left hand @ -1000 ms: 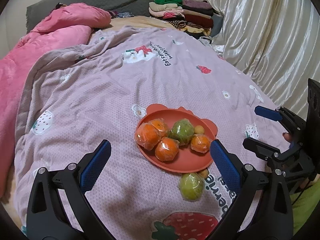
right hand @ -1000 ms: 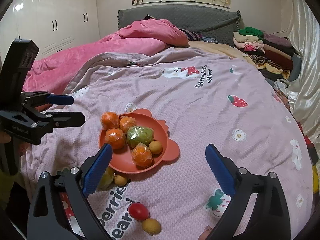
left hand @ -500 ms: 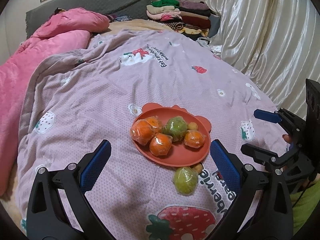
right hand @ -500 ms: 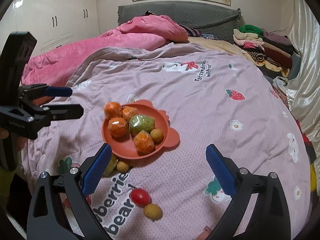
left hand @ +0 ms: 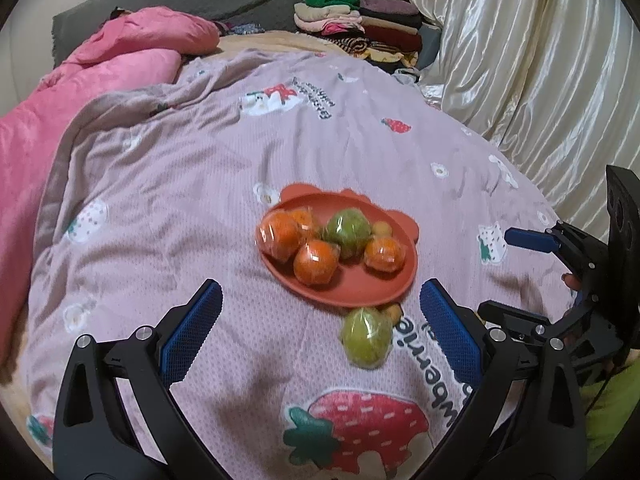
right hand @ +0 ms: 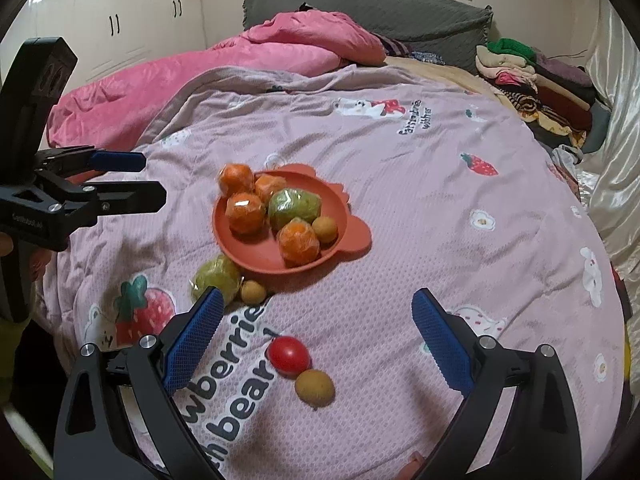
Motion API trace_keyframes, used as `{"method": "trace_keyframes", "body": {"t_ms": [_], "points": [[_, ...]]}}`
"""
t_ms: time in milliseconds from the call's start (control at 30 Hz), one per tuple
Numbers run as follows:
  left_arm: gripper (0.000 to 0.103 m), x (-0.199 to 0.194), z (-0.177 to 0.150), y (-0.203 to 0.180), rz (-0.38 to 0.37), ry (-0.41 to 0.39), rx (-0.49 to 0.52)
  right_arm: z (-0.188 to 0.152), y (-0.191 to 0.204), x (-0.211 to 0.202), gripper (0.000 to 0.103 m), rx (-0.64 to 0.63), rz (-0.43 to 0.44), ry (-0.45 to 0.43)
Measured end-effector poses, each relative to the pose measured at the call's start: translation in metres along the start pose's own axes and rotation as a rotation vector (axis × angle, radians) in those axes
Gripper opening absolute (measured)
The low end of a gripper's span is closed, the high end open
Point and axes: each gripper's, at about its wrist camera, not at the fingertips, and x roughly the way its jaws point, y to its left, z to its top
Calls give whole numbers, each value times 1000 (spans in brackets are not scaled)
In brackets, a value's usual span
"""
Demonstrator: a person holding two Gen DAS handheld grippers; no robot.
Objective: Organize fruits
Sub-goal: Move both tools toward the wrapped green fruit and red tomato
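both claws (left hand: 320, 320) (right hand: 316, 324) pulled back from plate (right hand: 256, 256), open, empty.

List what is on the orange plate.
On the orange plate lie four wrapped oranges, one wrapped green fruit and a small yellow-brown fruit. The fruits crowd together, so anything under or behind them is hidden.

A lilac bedspread (right hand: 400, 208) carries an orange plate (right hand: 256, 254), loose fruits, pink duvet (right hand: 168, 76) and folded clothes (right hand: 536, 84).
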Motion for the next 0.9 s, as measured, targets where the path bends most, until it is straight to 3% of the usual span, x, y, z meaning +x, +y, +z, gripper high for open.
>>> {"method": "trace_keyframes", "body": {"t_ms": [900], "points": [[90,38,-39,-24,-67,140,52,-27,11,14,94,-37,33,99]]}}
